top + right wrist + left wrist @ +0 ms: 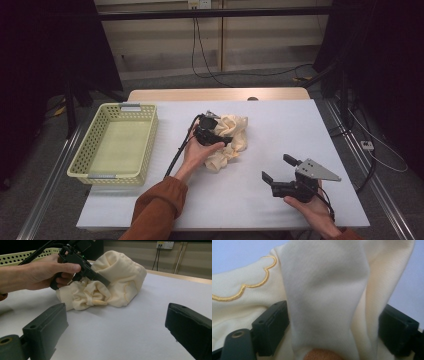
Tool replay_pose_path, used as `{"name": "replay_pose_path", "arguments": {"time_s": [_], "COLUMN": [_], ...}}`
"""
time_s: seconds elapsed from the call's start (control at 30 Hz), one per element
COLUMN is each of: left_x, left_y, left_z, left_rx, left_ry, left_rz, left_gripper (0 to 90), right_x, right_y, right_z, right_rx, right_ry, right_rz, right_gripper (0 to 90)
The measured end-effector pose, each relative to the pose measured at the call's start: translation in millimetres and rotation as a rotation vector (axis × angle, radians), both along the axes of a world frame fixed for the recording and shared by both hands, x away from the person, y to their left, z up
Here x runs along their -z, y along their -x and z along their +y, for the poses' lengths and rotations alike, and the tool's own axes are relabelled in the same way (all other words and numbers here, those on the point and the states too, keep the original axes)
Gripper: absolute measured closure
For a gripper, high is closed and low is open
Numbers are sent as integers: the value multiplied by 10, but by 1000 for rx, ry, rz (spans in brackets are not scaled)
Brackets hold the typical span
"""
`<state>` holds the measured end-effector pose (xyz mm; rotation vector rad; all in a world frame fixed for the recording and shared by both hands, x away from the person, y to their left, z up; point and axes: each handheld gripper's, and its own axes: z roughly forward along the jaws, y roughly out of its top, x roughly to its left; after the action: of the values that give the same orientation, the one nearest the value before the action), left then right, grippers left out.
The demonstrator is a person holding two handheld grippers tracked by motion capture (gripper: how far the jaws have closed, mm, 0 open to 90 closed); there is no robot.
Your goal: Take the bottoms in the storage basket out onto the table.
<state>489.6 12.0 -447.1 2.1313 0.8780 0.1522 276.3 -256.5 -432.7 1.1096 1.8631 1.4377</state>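
A crumpled cream garment point(236, 131) lies near the middle of the white table point(290, 125). In the left gripper view its gold scalloped trim point(249, 285) runs across the cloth. My left gripper point(225, 137) sits on the garment's near left side. A thick fold of the cloth point(324, 302) stands between its jaws, which are spread wide, so it is open. The right gripper view shows that same gripper point(100, 277) pushed into the pile. My right gripper point(276, 167) rests low at the front right, open, nothing between its jaws, pointing at the garment point(117, 282).
A pale yellow perforated basket point(146, 145) with nothing in it stands at the table's left side. Bare white tabletop point(125, 322) lies between my right gripper and the garment. Cables trail from both grippers toward the front edge.
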Motion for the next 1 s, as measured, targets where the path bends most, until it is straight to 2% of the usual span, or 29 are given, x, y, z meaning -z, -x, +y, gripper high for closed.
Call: {"name": "replay_pose_path", "arguments": {"time_s": [0.1, 0.33, 0.6, 0.9, 1.0], "left_x": [-7, -23, -22, -80, -111], "left_y": [0, -9, -8, 17, 35], "left_z": [2, 12, 11, 35, 33], "left_rx": [1, -13, -6, 2, -6], "left_ry": [-5, 34, 38, 66, 75], "left_rz": [-11, -19, -39, -57, -75], "left_gripper": [134, 96, 80, 62, 57], "right_x": [3, 4, 10, 11, 12], "right_y": [-1, 12, 16, 8, 1], "right_z": [-4, -24, -55, -63, -66], "right_rx": [2, 10, 15, 13, 12], "right_ry": [-1, -3, -7, -20, -21], "right_rz": [1, 2, 2, 4, 6], "right_gripper": [39, 39, 39, 39, 39]}}
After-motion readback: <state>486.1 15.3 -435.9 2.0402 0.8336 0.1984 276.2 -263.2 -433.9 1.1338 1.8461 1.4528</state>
